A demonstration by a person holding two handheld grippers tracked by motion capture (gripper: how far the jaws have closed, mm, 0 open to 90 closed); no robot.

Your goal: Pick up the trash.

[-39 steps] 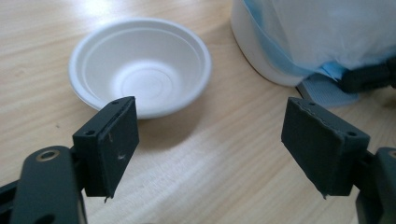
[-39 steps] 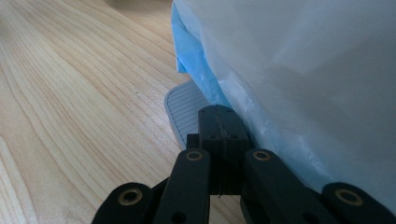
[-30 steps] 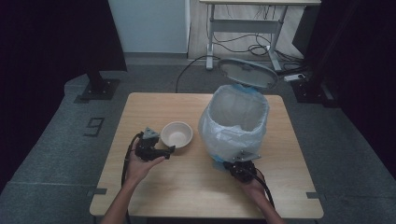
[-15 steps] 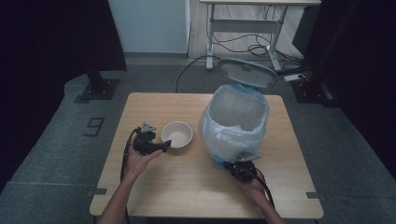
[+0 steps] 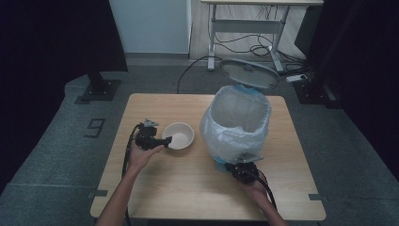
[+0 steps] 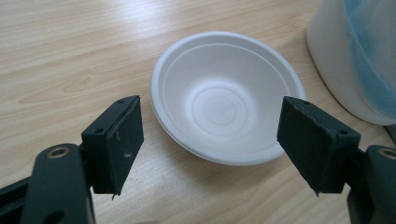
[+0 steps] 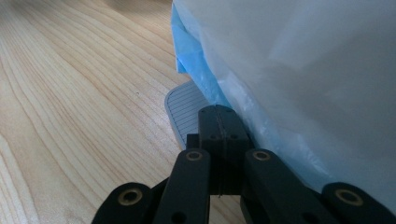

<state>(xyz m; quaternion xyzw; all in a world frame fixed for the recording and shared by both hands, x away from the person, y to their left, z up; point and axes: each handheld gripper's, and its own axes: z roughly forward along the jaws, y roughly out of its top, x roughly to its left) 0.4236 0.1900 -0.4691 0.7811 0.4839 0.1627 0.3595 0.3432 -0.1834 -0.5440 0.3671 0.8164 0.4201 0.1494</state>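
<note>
Centrally on the wooden surface [image 5: 188, 188] stands a white pedal bin [image 5: 237, 125] lined with a pale plastic bag, its lid raised. Just left of it sits an empty white bowl [image 5: 179, 135]. At the bin's near base, the right hand-held gripper [image 5: 234, 167] has its jaws pressed fully together, their tips resting on the grey foot pedal [image 7: 183, 109]. The left hand-held gripper [image 5: 168, 139] is spread wide, both pads clear of the bowl just ahead of them, gripping nothing.
</note>
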